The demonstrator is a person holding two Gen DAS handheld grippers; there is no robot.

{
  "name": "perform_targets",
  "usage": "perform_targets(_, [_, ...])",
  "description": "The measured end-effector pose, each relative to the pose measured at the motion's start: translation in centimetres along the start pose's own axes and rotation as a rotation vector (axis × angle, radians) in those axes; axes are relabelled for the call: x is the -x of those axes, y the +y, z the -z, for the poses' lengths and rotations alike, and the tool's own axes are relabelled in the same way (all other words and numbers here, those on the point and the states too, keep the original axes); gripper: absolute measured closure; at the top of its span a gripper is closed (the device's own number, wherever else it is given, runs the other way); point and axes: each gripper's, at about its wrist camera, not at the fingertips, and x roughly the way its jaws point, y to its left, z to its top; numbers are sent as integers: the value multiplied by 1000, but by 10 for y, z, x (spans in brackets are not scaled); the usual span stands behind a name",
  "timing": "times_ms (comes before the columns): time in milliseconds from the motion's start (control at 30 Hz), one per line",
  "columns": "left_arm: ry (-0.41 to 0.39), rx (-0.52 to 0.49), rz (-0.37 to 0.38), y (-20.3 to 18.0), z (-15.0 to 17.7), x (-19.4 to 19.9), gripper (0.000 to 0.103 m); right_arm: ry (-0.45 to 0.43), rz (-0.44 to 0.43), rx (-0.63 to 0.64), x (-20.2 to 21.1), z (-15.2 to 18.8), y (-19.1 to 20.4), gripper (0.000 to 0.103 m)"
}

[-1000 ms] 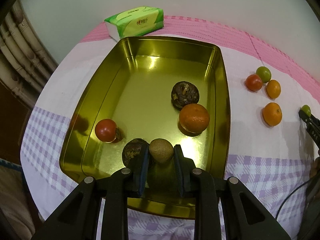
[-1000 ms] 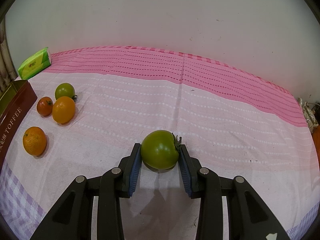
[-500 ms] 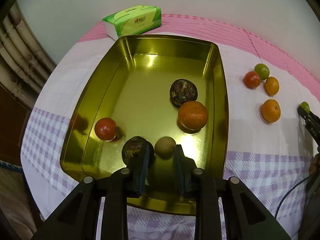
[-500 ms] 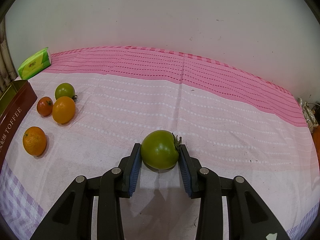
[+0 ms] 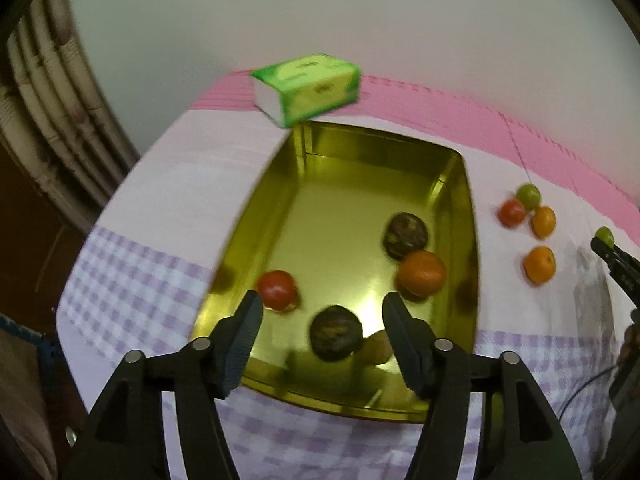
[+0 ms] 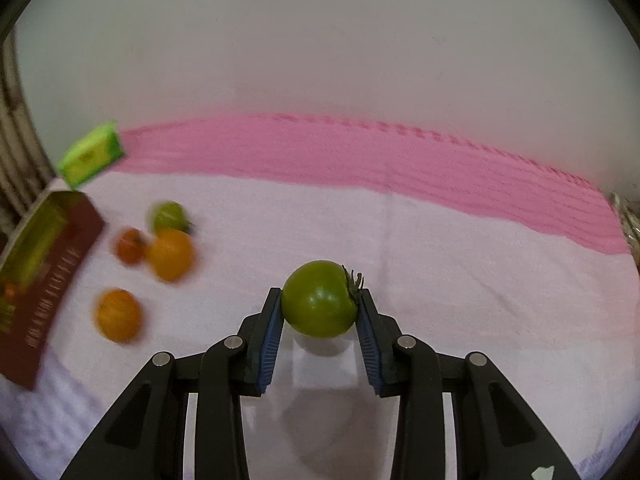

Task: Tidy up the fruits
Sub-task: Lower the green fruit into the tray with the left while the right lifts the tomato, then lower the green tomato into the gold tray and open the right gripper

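My left gripper [image 5: 321, 304] hangs over the near end of the gold tin [image 5: 272, 208], its jaws opening and pressing on nothing. Below them in the tin a small brown fruit [image 5: 378, 348] lies against a dark wrinkled fruit [image 5: 335, 332]. A red tomato [image 5: 277, 290], an orange [image 5: 421, 273] and a second dark fruit [image 5: 405, 236] also lie in the tin. My right gripper [image 6: 320, 294] is shut on a green tomato [image 6: 316, 304] just above the cloth.
On the cloth right of the tin lie a red tomato [image 5: 511, 213], a green one [image 5: 528, 196] and two oranges [image 5: 543, 222] [image 5: 539, 265]. A green tissue pack [image 5: 308, 88] stands behind the tin. Pipes run down the wall at far left.
The left gripper has opened, let go of the small brown fruit into the tin and drawn back and up. The right gripper still grips the green tomato, and its view has tilted.
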Motion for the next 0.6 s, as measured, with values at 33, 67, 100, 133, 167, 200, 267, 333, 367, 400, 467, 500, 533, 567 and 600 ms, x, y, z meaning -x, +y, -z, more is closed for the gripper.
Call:
perform_targets(33, [-7,10,-6,5,1,2,39,-12,-34,16,6,-5,13,70])
perform_targets(67, [-13,20,-17,12,1,3,39,-17,-60,28,10,-8,23,70])
perform_targets(100, [-15,24,-23,14,1,3,39,-21,-89,42,13,-11,34,70])
perform_targets(133, [-18,34,-31,20,0,4,39,-25,-122,61,17,-14,48,70])
perform_targets(167, [-20,45,-40,27,1,5,39,-29,-159,87,21,-17,65,70])
perform_targets(200, [-20,50,-47,30,2,5,39,-30,-189,107,23,-19,78,70])
perform_targets(267, [-22,66,-72,41,4,6,39,-17,-273,151,25,-24,111,70])
perform_targets(333, [-24,82,-90,51,8,9,38,-13,-333,201,28,-26,145,70])
perform_targets(367, [-22,89,-98,55,10,9,38,-11,-354,226,29,-28,160,70])
perform_targets(400, [-20,94,-108,58,11,10,38,-7,-376,245,30,-28,175,70])
perform_targets(467, [-17,108,-130,66,14,10,38,4,-412,280,29,-30,201,70])
perform_targets(500, [-15,115,-140,69,16,11,38,12,-429,297,27,-30,213,70])
perform_targets(533, [-8,122,-156,72,18,11,38,15,-437,311,27,-31,222,70])
perform_targets(567, [-2,125,-168,75,20,11,38,16,-445,337,27,-30,234,70])
perform_targets(600, [-1,127,-175,78,23,11,38,18,-445,360,25,-31,245,70])
